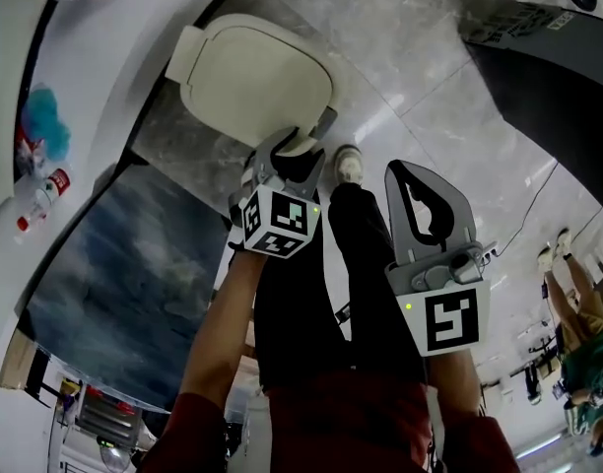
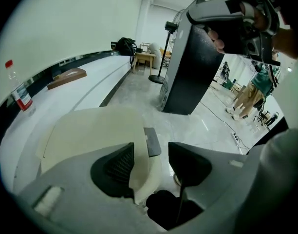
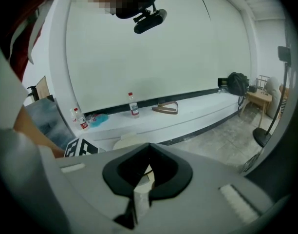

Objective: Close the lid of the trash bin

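The trash bin's cream lid (image 1: 252, 77) lies flat over the bin on the marble floor, with a grey tab (image 1: 324, 123) at its near edge. My left gripper (image 1: 292, 148) hangs at that near edge, its jaws apart. In the left gripper view the lid's rim (image 2: 139, 172) runs up between the jaws of the left gripper (image 2: 151, 152), close against the left one, with a gap to the right one. My right gripper (image 1: 412, 170) is held off to the right, away from the bin. The tips of the right gripper (image 3: 149, 146) meet with nothing between them.
A white ledge (image 1: 6, 87) along the wall carries water bottles (image 1: 43, 193) and a blue object (image 1: 45, 121). A dark painted panel (image 1: 124, 284) leans left of my legs. A black cabinet (image 2: 188, 72) and a fan stand (image 2: 158, 77) are beyond the bin. People stand at the right (image 1: 577, 313).
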The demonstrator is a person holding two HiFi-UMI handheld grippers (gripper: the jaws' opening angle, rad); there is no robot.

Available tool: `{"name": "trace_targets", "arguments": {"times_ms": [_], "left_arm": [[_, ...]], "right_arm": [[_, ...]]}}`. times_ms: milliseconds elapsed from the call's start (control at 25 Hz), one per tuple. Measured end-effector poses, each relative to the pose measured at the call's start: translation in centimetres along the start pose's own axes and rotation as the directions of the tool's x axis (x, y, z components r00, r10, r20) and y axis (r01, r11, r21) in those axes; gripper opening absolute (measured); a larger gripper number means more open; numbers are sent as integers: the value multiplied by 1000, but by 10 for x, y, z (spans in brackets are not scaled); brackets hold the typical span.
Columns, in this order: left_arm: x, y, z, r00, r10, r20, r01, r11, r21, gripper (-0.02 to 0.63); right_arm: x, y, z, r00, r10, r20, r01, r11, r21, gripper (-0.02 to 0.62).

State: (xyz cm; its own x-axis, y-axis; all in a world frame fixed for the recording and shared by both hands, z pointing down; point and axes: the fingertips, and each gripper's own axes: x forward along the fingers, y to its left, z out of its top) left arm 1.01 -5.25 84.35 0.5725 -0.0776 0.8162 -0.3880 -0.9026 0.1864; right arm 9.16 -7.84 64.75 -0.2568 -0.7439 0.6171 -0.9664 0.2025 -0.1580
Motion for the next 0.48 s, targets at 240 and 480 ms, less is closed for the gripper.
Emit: {"name": "trace_targets", "arguments": {"times_ms": [240,480], "left_arm": [[18,-3,-7,1000,-8,-22,9,1000,26,222],[24,-4,-8,1000,14,-28,-13,1000,22,222]], "right_arm": [[-3,-6,-26,1000,-7,-26,8,1000,28,0],[-3,-7,-37,999,-2,-41,3,1000,26,0]]}}
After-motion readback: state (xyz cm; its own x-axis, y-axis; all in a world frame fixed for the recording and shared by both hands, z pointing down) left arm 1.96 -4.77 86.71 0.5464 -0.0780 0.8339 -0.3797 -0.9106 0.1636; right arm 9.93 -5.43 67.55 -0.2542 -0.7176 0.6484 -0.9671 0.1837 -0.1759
